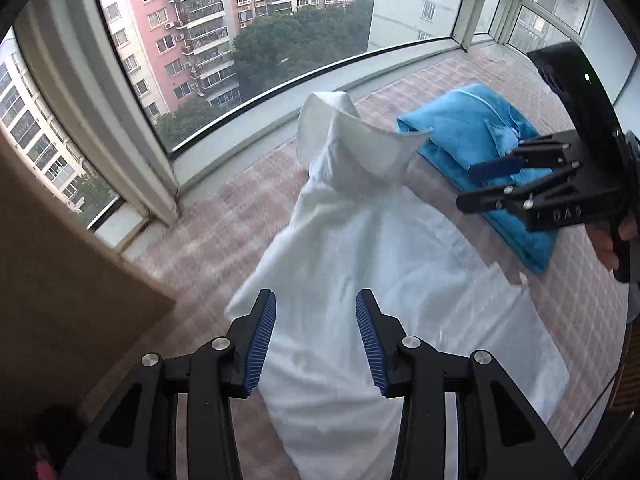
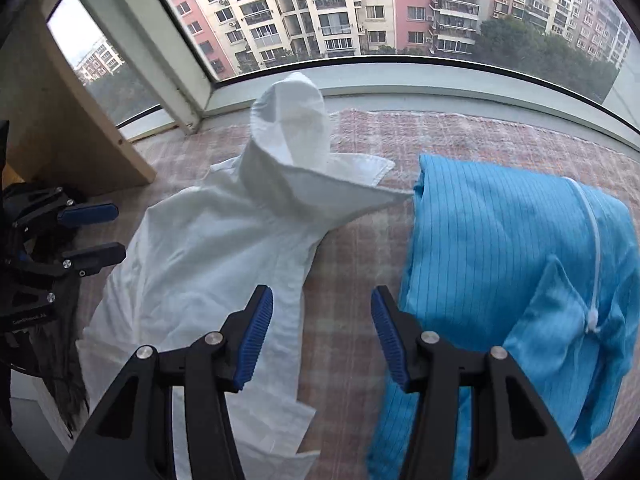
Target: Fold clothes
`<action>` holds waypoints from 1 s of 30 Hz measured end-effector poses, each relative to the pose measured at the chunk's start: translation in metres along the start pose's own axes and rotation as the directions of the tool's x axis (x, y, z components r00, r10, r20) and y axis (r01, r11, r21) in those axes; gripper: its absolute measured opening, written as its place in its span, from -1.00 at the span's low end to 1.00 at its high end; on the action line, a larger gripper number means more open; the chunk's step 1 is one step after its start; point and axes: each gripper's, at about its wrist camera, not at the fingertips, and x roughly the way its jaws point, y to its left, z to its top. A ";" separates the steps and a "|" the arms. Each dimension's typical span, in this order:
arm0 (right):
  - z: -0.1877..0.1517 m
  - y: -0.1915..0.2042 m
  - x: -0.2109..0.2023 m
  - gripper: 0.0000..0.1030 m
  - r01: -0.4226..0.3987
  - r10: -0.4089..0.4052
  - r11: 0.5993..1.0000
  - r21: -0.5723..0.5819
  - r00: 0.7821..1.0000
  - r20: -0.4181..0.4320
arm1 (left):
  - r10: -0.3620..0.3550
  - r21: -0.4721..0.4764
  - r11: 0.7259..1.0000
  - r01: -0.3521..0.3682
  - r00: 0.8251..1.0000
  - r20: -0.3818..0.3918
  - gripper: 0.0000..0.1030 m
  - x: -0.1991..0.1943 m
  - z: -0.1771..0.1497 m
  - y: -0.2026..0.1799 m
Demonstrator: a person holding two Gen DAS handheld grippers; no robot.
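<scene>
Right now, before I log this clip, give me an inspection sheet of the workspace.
Surface: pink checked mat along the window sill, mostly covered by clothes.
Job's things: white garment spread out unfolded, its hood standing up; blue garment already folded to its right, their edges about touching.
Clutter: wooden board at the mat's left; dark fringed item at the left edge, too unclear to name.
Grippers: left gripper open above the white garment; right gripper open, over the gap between the garments; both hold nothing.
Cables: thin dark line at the right edge of the left view, possibly a cable.
Surroundings: window, apartment blocks and trees outside.
</scene>
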 end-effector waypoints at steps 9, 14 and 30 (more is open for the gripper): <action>0.038 -0.015 0.056 0.00 -0.058 0.059 0.998 0.031 0.998 -0.033 | -0.055 0.025 0.998 0.057 0.996 -0.072 -0.22 0.077 0.047 0.014; 0.050 -0.008 0.057 0.00 -0.059 0.059 0.998 -0.012 0.998 -0.008 | -0.090 0.052 0.994 0.096 0.991 -0.097 -0.48 0.082 0.044 0.012; 0.038 0.005 -0.031 -0.85 -0.245 0.245 0.969 -0.016 0.957 0.154 | -0.115 0.092 0.989 0.114 0.993 0.002 -0.92 0.005 0.028 -0.007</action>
